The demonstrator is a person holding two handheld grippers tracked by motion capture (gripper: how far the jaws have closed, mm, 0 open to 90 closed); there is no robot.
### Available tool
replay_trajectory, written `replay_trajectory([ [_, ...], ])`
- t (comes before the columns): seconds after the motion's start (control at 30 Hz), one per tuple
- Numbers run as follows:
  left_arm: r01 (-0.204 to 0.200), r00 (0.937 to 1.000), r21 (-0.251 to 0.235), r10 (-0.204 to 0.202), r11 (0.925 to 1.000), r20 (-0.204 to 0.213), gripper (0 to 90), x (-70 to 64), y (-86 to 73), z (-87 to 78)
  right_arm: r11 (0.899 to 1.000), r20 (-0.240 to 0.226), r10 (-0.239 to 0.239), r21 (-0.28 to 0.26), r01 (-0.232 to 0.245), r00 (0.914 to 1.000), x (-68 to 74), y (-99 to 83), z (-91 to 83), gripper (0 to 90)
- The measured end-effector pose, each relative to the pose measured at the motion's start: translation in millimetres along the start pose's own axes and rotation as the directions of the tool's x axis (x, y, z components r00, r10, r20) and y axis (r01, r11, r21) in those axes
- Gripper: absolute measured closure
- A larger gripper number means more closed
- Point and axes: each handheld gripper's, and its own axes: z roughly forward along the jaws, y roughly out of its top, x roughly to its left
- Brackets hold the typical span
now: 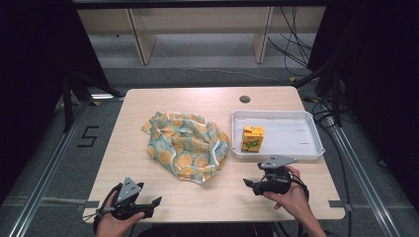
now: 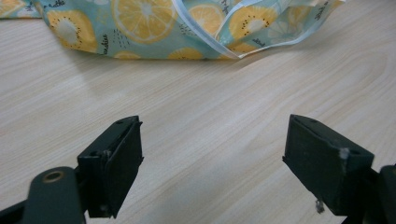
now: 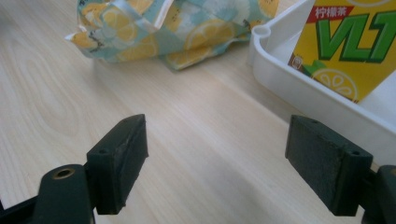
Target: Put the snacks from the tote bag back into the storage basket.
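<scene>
A crumpled citrus-print cloth bag point(image 1: 188, 144) lies near the middle of the pale wooden bench point(image 1: 148, 101). To its right, just beside it, sits a shallow white plastic tray point(image 1: 306, 148), and a small yellow drink carton point(image 1: 252, 138) stands in the tray's left end (close to the bag). Before the bag, at the bench's near edge, the left tongs point(image 1: 148, 206) are at the left and the right tongs point(image 1: 250, 184) at the right, well apart, the right ones just before the tray.
</scene>
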Motion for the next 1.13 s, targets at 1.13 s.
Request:
replay_trajectory([
  [1.13, -0.012, 0.9998, 0.024, 0.012, 0.9996, -0.013, 17.7, 0.6, 0.4, 1.0, 0.999, 0.028, -0.025, 0.022, 0.024, 0.9993, 10.2, -35.4, -12.0, 18.0],
])
